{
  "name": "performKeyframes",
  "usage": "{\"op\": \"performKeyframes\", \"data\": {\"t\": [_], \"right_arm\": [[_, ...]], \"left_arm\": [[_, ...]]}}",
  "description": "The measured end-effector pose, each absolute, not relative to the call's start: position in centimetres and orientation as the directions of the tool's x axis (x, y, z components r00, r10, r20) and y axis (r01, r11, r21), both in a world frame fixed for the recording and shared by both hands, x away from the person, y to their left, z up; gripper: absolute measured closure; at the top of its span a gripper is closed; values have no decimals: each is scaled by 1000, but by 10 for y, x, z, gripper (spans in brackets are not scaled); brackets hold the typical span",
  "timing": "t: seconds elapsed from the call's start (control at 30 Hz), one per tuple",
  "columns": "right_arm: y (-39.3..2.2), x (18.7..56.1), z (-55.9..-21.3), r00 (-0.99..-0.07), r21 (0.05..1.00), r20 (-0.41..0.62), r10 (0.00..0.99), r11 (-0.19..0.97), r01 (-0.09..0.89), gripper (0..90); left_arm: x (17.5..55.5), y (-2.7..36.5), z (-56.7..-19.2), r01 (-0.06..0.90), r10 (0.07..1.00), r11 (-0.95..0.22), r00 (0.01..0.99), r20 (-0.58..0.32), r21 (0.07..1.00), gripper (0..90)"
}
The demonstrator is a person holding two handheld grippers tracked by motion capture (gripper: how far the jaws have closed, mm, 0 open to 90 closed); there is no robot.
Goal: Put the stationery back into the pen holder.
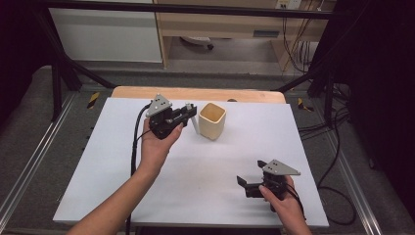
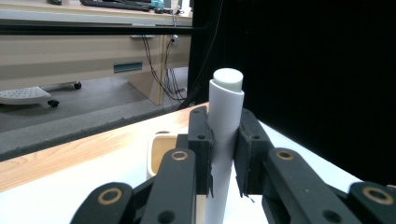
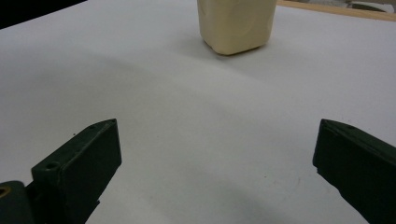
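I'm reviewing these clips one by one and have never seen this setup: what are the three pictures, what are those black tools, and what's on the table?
There is no robot here: a person holds a hand tool with a two-jaw claw in each hand. The high view looks down from above the person's side of the table. The other two pictures come from cameras riding on each tool, looking along its jaws.

The left claw is shut on a white tube, seen upright between the jaws in the left gripper view, next to a cream cup. That cup stands upright on the white table top. The right claw rests low near the front edge, its jaws wide apart with nothing between them, pointing toward the cup.
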State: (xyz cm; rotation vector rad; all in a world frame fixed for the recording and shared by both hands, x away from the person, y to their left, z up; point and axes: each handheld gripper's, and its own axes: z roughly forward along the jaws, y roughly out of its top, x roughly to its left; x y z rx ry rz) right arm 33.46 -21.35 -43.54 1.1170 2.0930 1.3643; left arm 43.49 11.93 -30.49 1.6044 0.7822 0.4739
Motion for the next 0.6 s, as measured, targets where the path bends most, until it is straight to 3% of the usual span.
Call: {"op": "performKeyframes", "data": {"t": [0.6], "right_arm": [[-209,334,-436,-614,892,87,785,213,398,17]], "left_arm": [[456,98,-291,197,708,-81,702,-83,977,787]]}}
